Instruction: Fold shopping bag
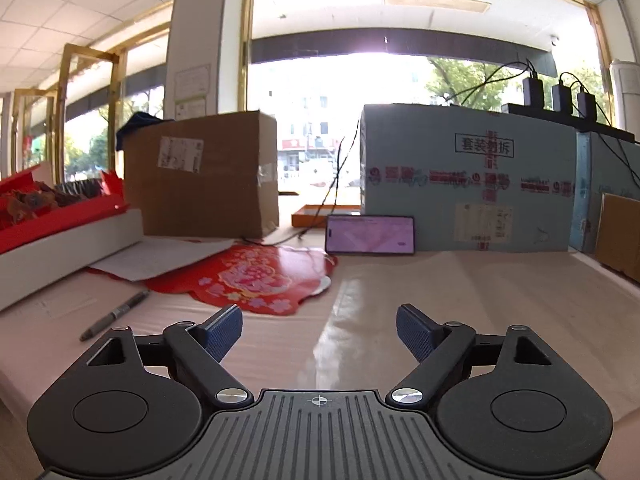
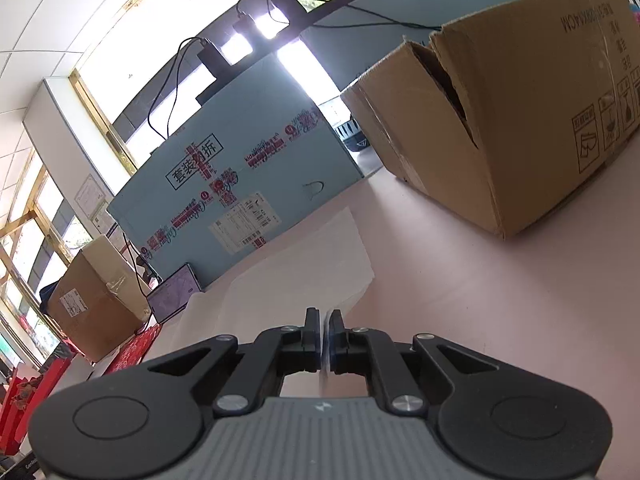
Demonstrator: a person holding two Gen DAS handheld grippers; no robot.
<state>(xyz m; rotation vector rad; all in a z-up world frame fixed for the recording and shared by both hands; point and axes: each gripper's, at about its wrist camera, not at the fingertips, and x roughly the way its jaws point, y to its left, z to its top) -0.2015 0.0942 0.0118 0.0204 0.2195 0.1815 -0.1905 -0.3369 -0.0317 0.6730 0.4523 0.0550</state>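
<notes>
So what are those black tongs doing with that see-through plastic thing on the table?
A person is folding a clear plastic shopping bag on the pink table with tongs in each hand. The right tongs are pinched shut on an edge of the bag. The left tongs are wide open with nothing between them, hovering over the flat part of the bag. Boxes, a phone, a pen and a red paper decoration lie around it.

Pale pink table (image 1: 500, 300), crowded along its far edge.
On it lie a clear shopping bag (image 1: 360, 320), a pen (image 1: 114, 316), a red paper cutout (image 1: 248, 276), a phone (image 1: 370, 235) and cardboard boxes (image 1: 204, 172).
</notes>
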